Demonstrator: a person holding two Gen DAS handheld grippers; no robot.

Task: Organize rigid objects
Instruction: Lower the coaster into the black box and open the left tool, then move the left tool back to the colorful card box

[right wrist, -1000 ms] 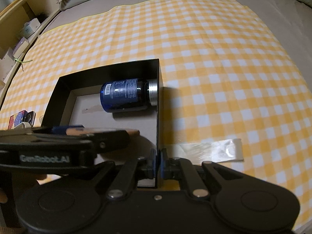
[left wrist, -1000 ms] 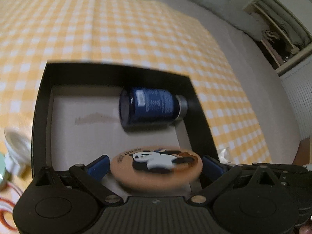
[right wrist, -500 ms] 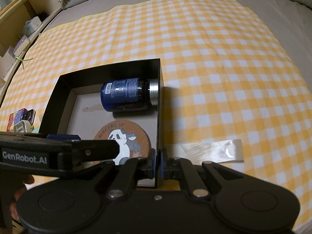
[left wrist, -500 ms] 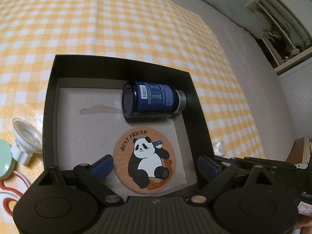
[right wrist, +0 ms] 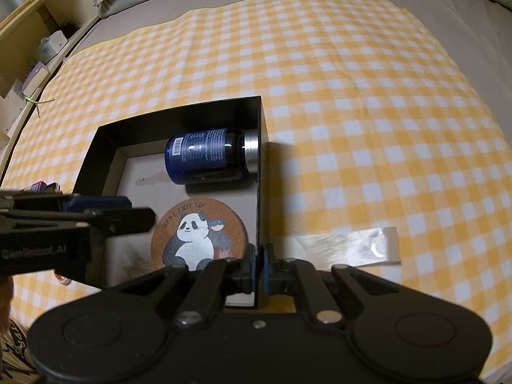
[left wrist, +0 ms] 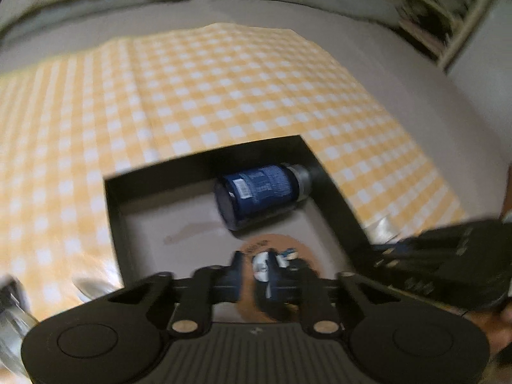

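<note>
A black box [right wrist: 96, 140] sits on the yellow checked cloth. A blue bottle [right wrist: 204, 153] lies on its side at the box's far right; it also shows in the left wrist view [left wrist: 259, 195]. A round panda coaster [right wrist: 198, 233] lies flat on the box floor in front of it. My right gripper [right wrist: 260, 268] is shut on the box's right wall [right wrist: 263, 166]. My left gripper [left wrist: 254, 276] hovers above the coaster [left wrist: 281, 246] with its fingers nearly together and nothing between them; the view is blurred.
A strip of clear tape [right wrist: 352, 246] lies on the cloth right of the box. Small items [right wrist: 41, 187] lie left of the box. Shelves [right wrist: 38, 48] stand at the far left. Grey bedding lies beyond the cloth.
My left gripper released the coaster, which now lies flat in the box. The gripper then closed its fingers and pulled up and back. The right gripper kept its hold on the box wall.
</note>
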